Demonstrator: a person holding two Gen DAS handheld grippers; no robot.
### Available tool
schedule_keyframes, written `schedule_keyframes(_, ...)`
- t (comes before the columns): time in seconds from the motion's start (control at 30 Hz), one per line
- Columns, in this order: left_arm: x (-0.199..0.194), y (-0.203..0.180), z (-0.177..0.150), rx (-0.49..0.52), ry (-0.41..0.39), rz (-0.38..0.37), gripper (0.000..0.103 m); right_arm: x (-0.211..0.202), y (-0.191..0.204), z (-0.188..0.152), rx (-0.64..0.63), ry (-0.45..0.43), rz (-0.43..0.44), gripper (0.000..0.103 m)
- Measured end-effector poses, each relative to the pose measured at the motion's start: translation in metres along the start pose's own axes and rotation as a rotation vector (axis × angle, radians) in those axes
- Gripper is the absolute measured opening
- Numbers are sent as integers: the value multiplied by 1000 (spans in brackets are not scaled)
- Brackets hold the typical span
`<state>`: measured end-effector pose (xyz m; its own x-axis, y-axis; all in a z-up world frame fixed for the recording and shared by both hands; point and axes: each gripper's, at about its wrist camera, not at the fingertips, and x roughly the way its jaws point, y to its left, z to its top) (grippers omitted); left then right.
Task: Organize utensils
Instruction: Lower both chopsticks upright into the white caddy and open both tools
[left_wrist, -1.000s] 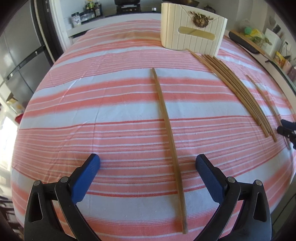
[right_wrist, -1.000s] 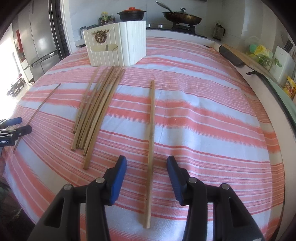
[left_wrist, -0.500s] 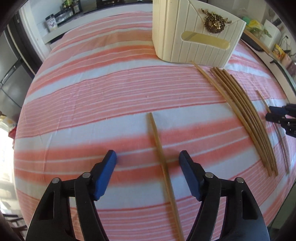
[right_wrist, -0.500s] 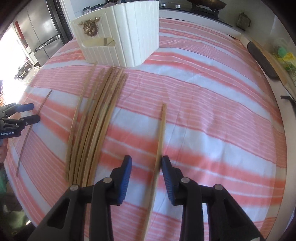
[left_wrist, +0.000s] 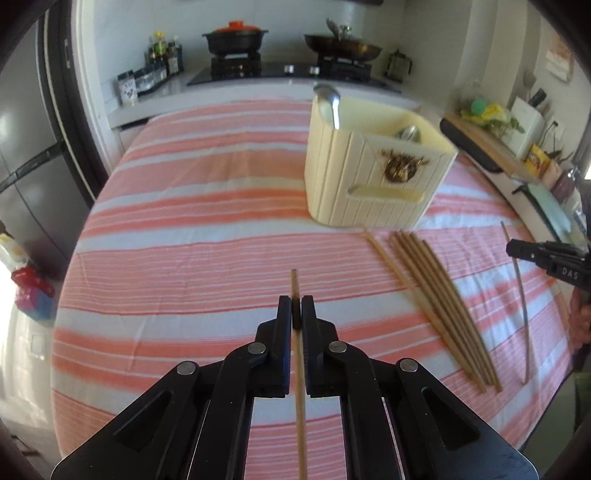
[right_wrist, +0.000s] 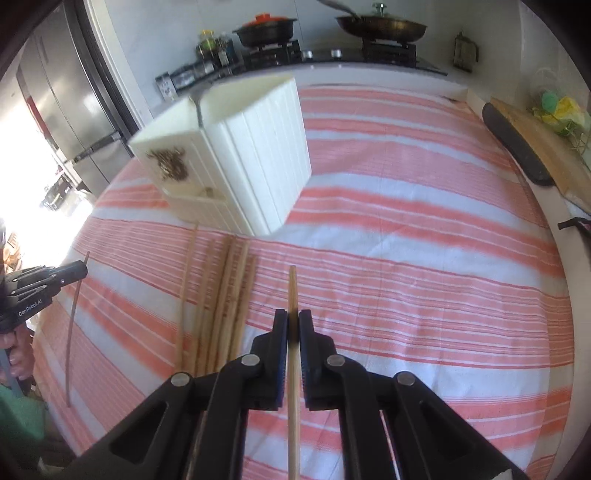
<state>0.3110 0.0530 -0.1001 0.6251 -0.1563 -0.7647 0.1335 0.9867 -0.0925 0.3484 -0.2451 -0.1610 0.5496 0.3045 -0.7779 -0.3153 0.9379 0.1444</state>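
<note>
On striped-cloth worktop (left_wrist: 184, 236), kitchen stove behind.
Left tongs (left_wrist: 296, 314) and right tongs (right_wrist: 293, 325) each clamp one chopstick (left_wrist: 300, 387) (right_wrist: 293, 406); loose chopsticks (left_wrist: 439, 299) beside cream holder (left_wrist: 369, 177).

Wooden chopsticks (left_wrist: 436, 295), matt grain; table (left_wrist: 184, 229) wears soft striped cloth; ribbed plastic holder (left_wrist: 369, 177) looks smooth, shiny metal spoons (left_wrist: 328, 103) inside.

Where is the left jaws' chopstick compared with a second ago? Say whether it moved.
Yes. The chopstick was lying on the striped cloth; now it is clamped in the left gripper and raised off it, pointing toward the cream holder.
</note>
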Motion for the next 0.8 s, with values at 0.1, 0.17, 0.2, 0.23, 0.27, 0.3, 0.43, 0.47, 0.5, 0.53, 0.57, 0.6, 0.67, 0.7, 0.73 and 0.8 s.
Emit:
schedule_keyframes(0.1, -45, -1, -1, -8, -89, -26, 4, -45, 11, -6, -25, -86, 23, 6)
schedule_keyframes(0.17, -71, -1, -2, -13, -143, -43, 4, -74, 22, -10, -43, -141, 37, 6)
schedule_keyframes(0.2, -84, -1, -4, -15, -170, -51, 4, -87, 26, -10, -53, -166, 42, 6)
schedule_keyframes(0.23, -95, 0, -5, -18, -195, -57, 4, -101, 31, -12, -64, -191, 43, 6)
schedule_keyframes(0.27, -105, -1, -3, -20, -217, -62, 4, -114, 37, -15, -75, -217, 43, 6)
schedule_keyframes(0.3, -114, -1, -3, -23, -238, -68, 4, -125, 44, -19, -86, -240, 44, 6)
schedule_keyframes(0.43, -136, -5, -3, -20, -287, -93, 4, -156, 58, -23, -112, -317, 48, 6)
schedule_keyframes(0.47, -136, -7, -2, -11, -283, -89, 4, -161, 61, -24, -116, -332, 45, 6)
schedule_keyframes(0.5, -133, -8, -1, -2, -279, -77, 4, -166, 63, -26, -118, -348, 41, 6)
schedule_keyframes(0.53, -127, -8, 0, 4, -266, -68, 4, -170, 64, -27, -118, -365, 38, 6)
schedule_keyframes(0.57, -120, -8, -2, 6, -243, -70, 8, -174, 66, -27, -118, -382, 34, 6)
schedule_keyframes(0.6, -109, -6, -1, 1, -209, -79, 22, -178, 67, -27, -117, -398, 34, 6)
schedule_keyframes(0.67, -79, 0, -4, -10, -116, -91, 50, -185, 68, -26, -113, -418, 47, 6)
schedule_keyframes(0.7, -60, 2, -3, -13, -73, -83, 51, -188, 69, -26, -114, -426, 50, 6)
schedule_keyframes(0.73, -40, 3, -3, -4, -22, -71, 50, -192, 71, -26, -115, -434, 50, 6)
schedule_keyframes(0.8, -2, 2, -6, 22, 64, -39, 50, -197, 73, -25, -124, -443, 52, 6)
